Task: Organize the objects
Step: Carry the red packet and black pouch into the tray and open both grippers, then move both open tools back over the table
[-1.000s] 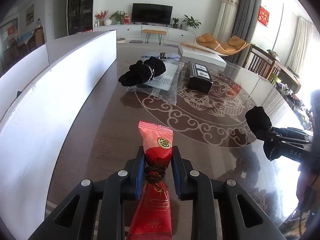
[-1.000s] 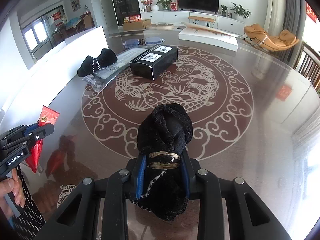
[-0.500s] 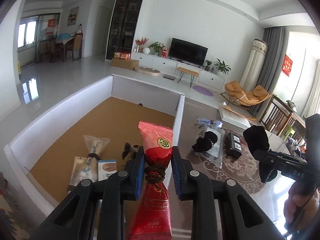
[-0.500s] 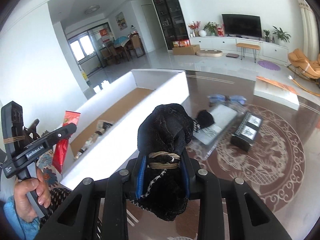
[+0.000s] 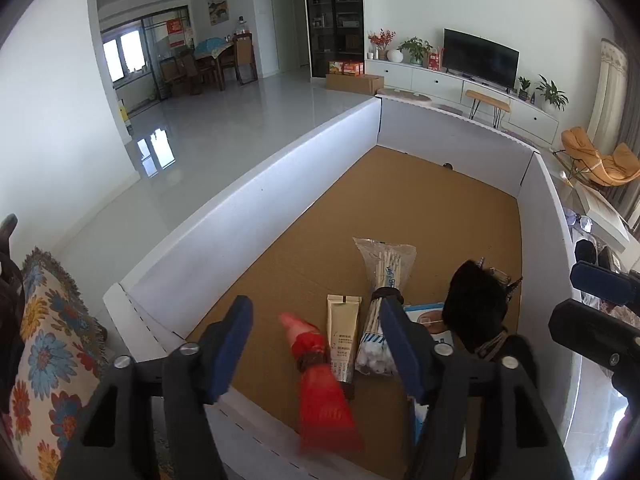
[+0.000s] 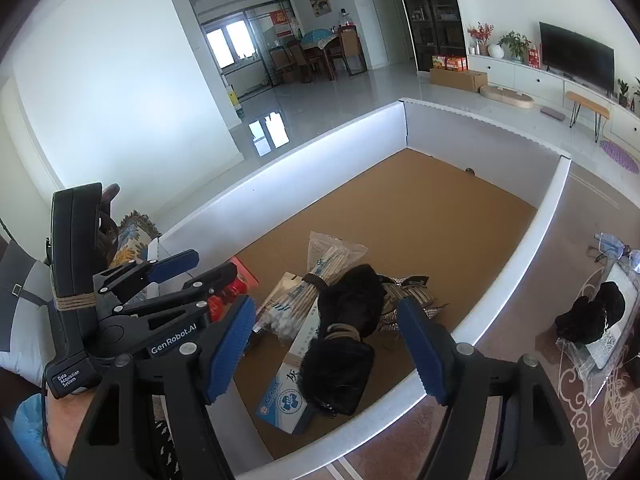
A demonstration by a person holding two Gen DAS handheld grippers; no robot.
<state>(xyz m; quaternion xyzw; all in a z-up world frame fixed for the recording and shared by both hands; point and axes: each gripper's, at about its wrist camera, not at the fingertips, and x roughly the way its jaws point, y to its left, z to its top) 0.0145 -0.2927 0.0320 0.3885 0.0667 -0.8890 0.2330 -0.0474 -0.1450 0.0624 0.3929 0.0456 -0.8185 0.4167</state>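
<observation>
My left gripper (image 5: 316,312) hangs over the near end of a big white box (image 5: 256,184), its jaws opening. A red snack packet (image 5: 320,380), blurred, is loose between the fingers and touches neither pad. My right gripper (image 6: 325,308) is over the same box (image 6: 320,148), jaws also opening. A black fuzzy bundle (image 6: 344,340) tied with a band sits free between its fingers, over a blue-and-white carton (image 6: 286,396). The left wrist view shows this bundle (image 5: 476,304) at right, with the right gripper (image 5: 576,300) beside it. The left gripper (image 6: 208,266) shows at left in the right wrist view.
On the box's cardboard floor lie a bag of cotton swabs (image 5: 384,280) and a gold tube (image 5: 342,336). A second black bundle (image 6: 588,316) rests on a plastic bag on the patterned table to the right. A flowered cushion (image 5: 52,344) is at left.
Both grippers swung from over the table to over the white box. Each was shut on its item and now stands open, with the red packet and the black bundle let go.
</observation>
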